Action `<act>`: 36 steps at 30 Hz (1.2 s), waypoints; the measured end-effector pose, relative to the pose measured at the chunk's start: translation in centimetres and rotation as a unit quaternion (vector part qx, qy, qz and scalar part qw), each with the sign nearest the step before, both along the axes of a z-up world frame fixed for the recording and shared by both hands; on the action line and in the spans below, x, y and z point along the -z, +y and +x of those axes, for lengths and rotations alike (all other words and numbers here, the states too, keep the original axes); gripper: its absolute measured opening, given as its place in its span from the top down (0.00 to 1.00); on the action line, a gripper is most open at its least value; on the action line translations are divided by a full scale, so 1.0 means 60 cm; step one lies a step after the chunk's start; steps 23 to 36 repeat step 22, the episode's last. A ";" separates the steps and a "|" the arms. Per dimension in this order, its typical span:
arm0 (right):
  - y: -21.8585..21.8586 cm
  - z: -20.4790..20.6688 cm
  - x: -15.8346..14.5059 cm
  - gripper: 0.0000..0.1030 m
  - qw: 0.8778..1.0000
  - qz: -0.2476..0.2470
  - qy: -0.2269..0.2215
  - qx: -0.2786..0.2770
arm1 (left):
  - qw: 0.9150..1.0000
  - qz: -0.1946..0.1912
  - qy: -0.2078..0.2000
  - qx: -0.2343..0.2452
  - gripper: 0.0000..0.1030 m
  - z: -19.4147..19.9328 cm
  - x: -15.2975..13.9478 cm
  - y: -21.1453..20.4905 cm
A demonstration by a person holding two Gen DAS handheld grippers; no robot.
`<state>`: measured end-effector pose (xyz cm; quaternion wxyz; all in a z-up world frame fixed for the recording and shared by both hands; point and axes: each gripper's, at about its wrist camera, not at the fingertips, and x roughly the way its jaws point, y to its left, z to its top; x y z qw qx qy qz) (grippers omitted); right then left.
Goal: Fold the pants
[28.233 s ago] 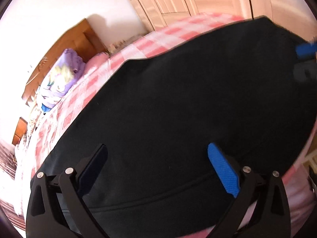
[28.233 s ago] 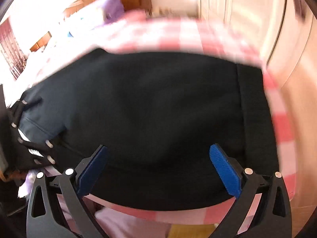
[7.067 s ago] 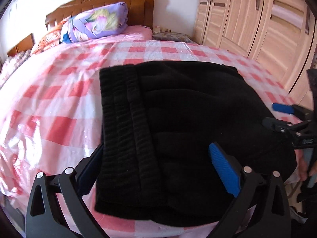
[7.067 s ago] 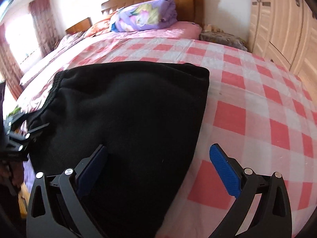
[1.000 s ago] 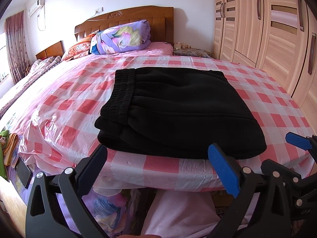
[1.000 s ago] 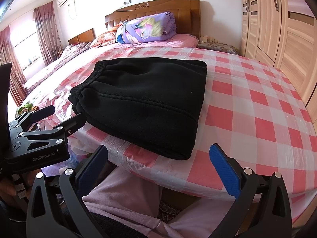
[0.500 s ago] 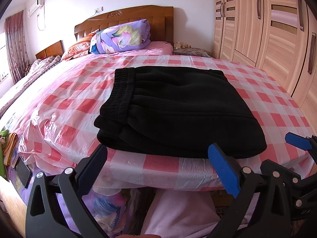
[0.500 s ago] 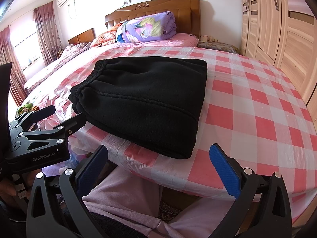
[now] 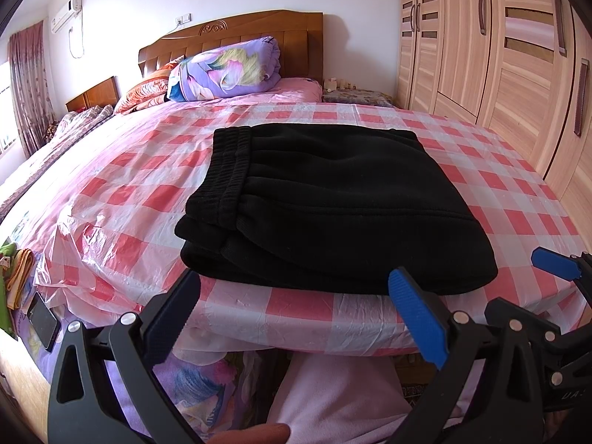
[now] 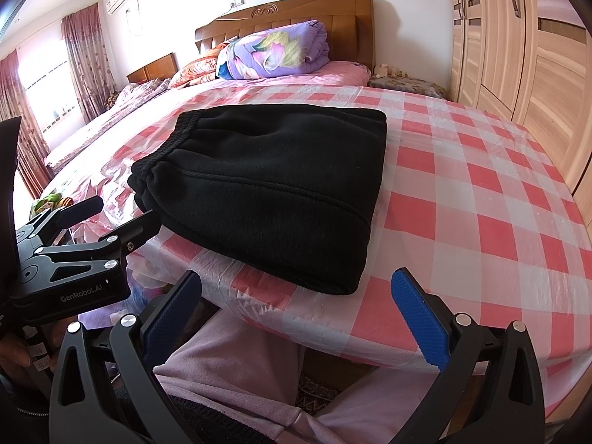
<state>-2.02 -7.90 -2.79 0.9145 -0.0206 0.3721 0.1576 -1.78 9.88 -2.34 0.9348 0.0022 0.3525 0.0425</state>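
The black pants [image 9: 333, 199] lie folded in a thick rectangular stack near the bed's front edge, waistband to the left; they also fill the middle of the right wrist view [image 10: 273, 185]. My left gripper [image 9: 296, 310] is open, held back from the bed edge with nothing between its fingers. It also appears at the left of the right wrist view [image 10: 111, 218]. My right gripper [image 10: 299, 314] stands open and empty below the stack's near corner, and shows at the right edge of the left wrist view [image 9: 532, 285].
A pink checked plastic sheet [image 9: 129, 192] covers the bed. A rolled purple quilt [image 9: 225, 70] lies by the wooden headboard [image 9: 236, 40]. Wardrobe doors [image 9: 499, 44] line the right. The person's light pink trousers [image 10: 229, 370] show below. A phone [image 9: 42, 320] lies low left.
Over the last second almost nothing has moved; both grippers stay back from the bed. Earlier the pants were spread wide under both grippers, and they now lie as a compact stack.
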 end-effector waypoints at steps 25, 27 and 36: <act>0.000 0.000 0.000 0.04 1.000 0.001 0.001 0.001 | 0.999 -0.031 0.026 -0.022 0.01 0.008 0.013 0.027; 0.000 0.000 0.000 0.04 1.000 0.001 0.001 0.001 | 0.999 -0.031 0.026 -0.022 0.01 0.008 0.013 0.027; 0.000 0.000 0.000 0.04 1.000 0.001 0.001 0.001 | 0.999 -0.031 0.026 -0.022 0.01 0.008 0.013 0.027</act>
